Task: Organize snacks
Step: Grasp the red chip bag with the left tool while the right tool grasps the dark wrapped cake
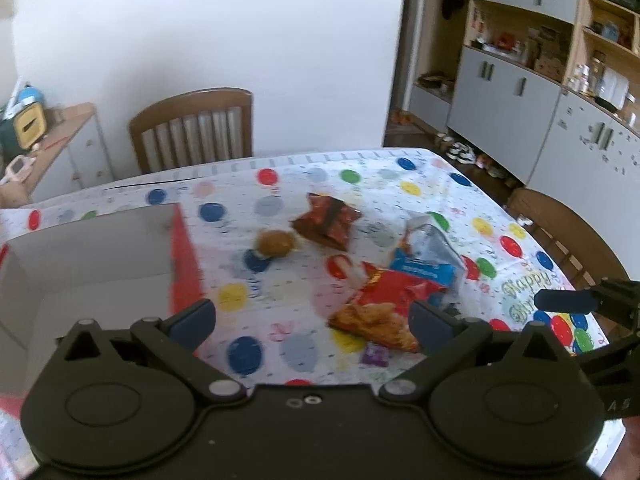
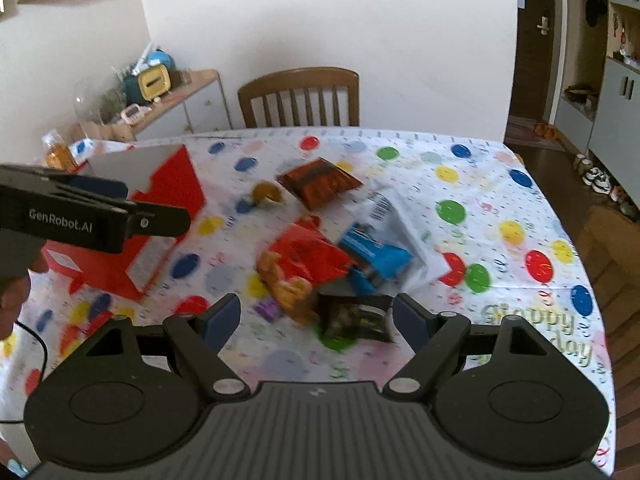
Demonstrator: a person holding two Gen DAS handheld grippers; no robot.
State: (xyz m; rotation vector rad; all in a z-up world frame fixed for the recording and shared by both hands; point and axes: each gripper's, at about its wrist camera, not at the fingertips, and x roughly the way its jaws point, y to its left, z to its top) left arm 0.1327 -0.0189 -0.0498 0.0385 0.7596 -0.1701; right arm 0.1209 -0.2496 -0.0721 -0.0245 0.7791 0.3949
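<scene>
Snack bags sit mid-frame on my bench: red chip bag (image 2: 308, 256), dark packet (image 2: 356, 316). Left gripper (image 1: 312, 320) and right gripper (image 2: 316, 316) both spread, empty. Bags look light, crinkly, slippery, so I'd pinch a sealed edge.

Ahead of the gripper, past the table's far edge, a wooden slat-back chair (image 2: 299, 96) stands against the white wall (image 2: 328, 20). The balloon-print tablecloth (image 2: 452, 184) covers the table, with "Happy Birthday" lettering (image 2: 536, 326) printed toward the near right. Far left, a low sideboard (image 2: 188, 100) carries a yellow radio-like box (image 2: 154, 79) among clutter. To the right stand grey-door cabinets with open shelves (image 1: 504, 92), with shoes (image 1: 464, 152) lined up beneath them.
</scene>
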